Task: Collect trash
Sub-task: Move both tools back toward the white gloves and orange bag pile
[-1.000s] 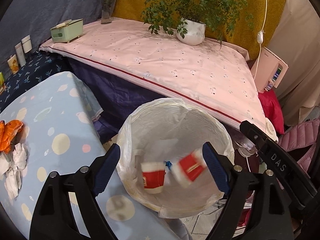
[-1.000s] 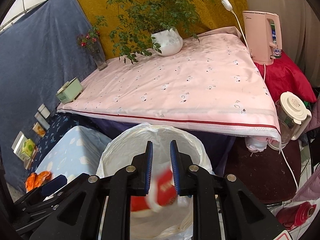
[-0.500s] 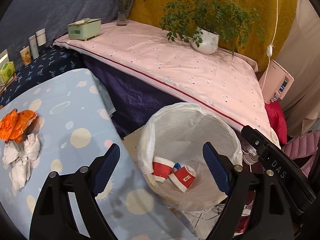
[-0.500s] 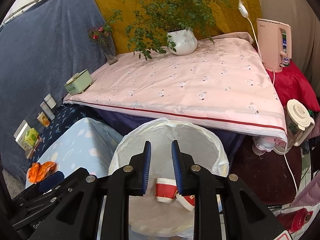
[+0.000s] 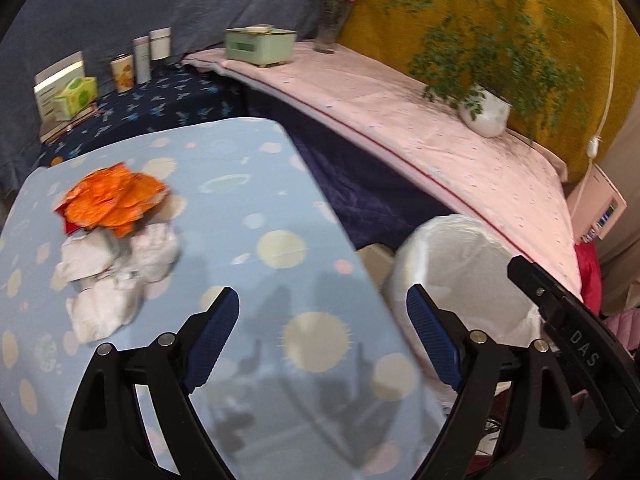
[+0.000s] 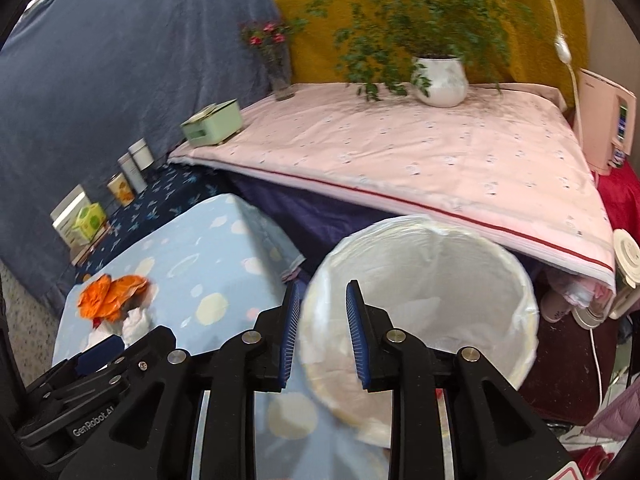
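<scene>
Left gripper (image 5: 322,334) hovering wide open over counter (image 5: 256,184), empty, right gripper (image 6: 322,330) hanging slightly parted, empty, at bin (image 6: 516,276) rim, wrapper (image 5: 114,200) and tissues (image 5: 116,264) lying near counter's left edge.

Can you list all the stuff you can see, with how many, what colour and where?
Crumpled wrapper: one, orange, on the blue spotted table.
Crumpled paper wads: a few, white, beside the wrapper.
Table: one, light blue with spots.
Trash bin: one, white liner, beside the table.
Potted plant: one, green in a white pot, on the pink cloth.
Flower vase: one, clear, pink flowers.
Box: one, mint green, on the pink cloth.
Kettle: one, pink, far right.
Tins and cartons: several, dark blue shelf.
Left claw: black, blue pads, open, empty.
Right claw: black, blue pads, narrow gap, empty.
</scene>
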A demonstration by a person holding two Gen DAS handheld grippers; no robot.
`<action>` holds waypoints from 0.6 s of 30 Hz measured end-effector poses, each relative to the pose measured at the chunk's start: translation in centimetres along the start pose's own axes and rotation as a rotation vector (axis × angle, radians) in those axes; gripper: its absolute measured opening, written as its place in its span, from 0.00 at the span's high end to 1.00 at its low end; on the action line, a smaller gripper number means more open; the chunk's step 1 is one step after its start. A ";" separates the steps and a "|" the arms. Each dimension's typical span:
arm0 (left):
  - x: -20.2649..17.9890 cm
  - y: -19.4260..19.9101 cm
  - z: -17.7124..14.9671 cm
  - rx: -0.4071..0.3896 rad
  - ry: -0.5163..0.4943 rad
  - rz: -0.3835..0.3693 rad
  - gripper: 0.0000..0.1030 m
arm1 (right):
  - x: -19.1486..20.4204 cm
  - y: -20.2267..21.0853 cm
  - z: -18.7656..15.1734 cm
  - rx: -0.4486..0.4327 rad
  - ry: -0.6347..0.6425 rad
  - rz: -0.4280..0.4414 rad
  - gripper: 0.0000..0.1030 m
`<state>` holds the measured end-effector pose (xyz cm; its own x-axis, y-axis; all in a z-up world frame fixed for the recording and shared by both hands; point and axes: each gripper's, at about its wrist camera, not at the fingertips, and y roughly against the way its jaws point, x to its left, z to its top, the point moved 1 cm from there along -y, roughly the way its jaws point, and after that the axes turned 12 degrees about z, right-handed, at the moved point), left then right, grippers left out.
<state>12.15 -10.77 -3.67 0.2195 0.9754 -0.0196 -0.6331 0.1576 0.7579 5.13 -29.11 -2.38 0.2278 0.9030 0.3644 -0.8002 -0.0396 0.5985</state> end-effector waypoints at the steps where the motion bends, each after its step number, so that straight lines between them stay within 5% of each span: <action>1: 0.9 -0.2 -0.1 0.002 0.010 0.016 0.21 | 0.9 -0.4 -0.2 0.009 0.012 0.011 0.76; 18: 15.1 -2.3 -2.9 0.072 0.202 0.215 0.17 | 12.1 -6.9 -3.7 0.159 0.167 0.125 0.76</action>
<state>14.81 4.07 -7.57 -0.0701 0.9973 0.0222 -0.5934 -0.0596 0.8027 11.37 -16.30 -4.77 0.0277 0.9444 0.3275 -0.7159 -0.2099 0.6659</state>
